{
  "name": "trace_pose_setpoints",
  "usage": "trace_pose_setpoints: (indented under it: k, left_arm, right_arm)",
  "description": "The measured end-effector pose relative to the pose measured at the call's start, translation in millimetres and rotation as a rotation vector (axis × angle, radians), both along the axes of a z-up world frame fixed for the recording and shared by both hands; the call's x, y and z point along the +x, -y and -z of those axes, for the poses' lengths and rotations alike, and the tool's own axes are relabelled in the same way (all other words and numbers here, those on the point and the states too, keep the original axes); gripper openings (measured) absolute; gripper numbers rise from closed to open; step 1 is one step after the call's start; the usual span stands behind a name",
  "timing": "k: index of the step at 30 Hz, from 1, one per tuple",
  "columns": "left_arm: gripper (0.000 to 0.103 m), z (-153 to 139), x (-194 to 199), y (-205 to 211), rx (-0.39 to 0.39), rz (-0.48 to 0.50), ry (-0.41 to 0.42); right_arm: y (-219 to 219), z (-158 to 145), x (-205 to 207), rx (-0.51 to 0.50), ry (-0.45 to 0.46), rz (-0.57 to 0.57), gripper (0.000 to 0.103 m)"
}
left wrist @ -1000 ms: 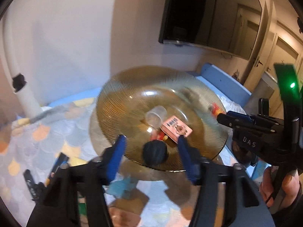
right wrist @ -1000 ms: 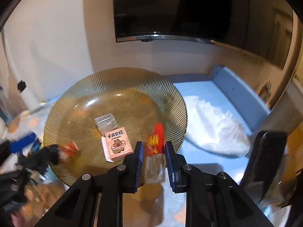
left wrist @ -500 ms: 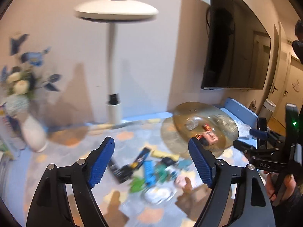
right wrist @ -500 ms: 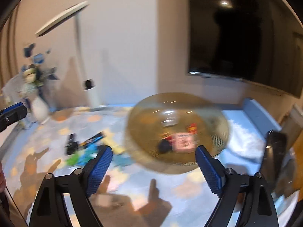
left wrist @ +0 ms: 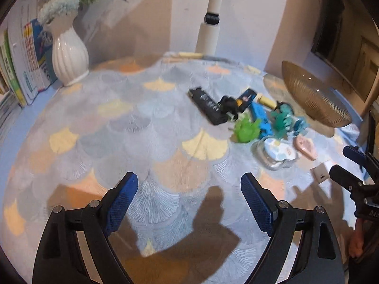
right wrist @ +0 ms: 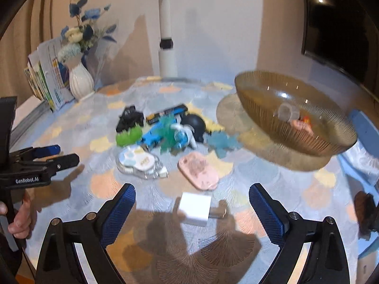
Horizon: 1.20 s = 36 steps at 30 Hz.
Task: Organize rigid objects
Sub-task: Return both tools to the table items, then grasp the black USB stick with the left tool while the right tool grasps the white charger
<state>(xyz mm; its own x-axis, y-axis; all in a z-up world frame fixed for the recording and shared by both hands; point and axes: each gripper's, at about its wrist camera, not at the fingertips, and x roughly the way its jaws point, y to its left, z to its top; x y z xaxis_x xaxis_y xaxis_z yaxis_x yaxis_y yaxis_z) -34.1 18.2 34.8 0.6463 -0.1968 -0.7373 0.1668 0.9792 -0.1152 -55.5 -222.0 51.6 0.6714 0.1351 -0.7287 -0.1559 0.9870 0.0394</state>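
An amber ribbed glass bowl (right wrist: pixel 293 116) stands at the right of the table and holds a few small items; it also shows in the left wrist view (left wrist: pixel 315 94). A heap of small objects (right wrist: pixel 165 127) lies mid-table: black pieces, a green clip (left wrist: pixel 245 130), blue and teal toys, a correction tape (right wrist: pixel 139 162), a pink case (right wrist: pixel 197 171). A white charger cube (right wrist: pixel 195 208) lies just ahead of my open, empty right gripper (right wrist: pixel 191 210). My left gripper (left wrist: pixel 189 203) is open and empty over bare cloth, left of the heap.
A white vase with flowers (left wrist: pixel 68 54) and upright books (left wrist: pixel 19 54) stand at the back left. A white lamp pole (right wrist: pixel 167 47) rises at the back. A television (right wrist: pixel 341 23) hangs on the right wall. The table edge runs behind the bowl.
Both grippers dropped their items into the bowl, opened, and pulled back and left. They now point down at the tablecloth and the heap.
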Motion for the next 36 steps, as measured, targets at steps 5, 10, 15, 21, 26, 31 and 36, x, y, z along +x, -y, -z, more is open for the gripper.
trace_pose_setpoints:
  k: [5,10,15,21,26,31,36]
  left_arm:
    - [0.088,8,1,-2,-0.002,-0.017,-0.003]
    - [0.088,10,1,1,0.009,0.01,-0.017]
    - [0.088,10,-1,7,0.032,0.033,-0.01]
    - [0.088,12,3,5,0.02,0.027,-0.034]
    - [0.088,9,16,4,0.008,-0.001,-0.062]
    - [0.081,2,57,28,0.096,0.003,-0.09]
    - [0.073,16,92,54,0.118,0.051,-0.113]
  right_arm:
    - [8,1,2,0.034,-0.01,0.016,0.096]
    - [10,0,1,0.057,-0.003,0.011,0.096]
    - [9,0,0,0.059,-0.003,0.0,0.096]
    - [5,1,0,0.032,-0.002,-0.003,0.096]
    - [6,2,2,0.029,-0.009,-0.004,0.096]
    - [10,4,4,0.042,-0.023,-0.002,0.096]
    - [13,7,8,0.065,-0.047,-0.011,0.096]
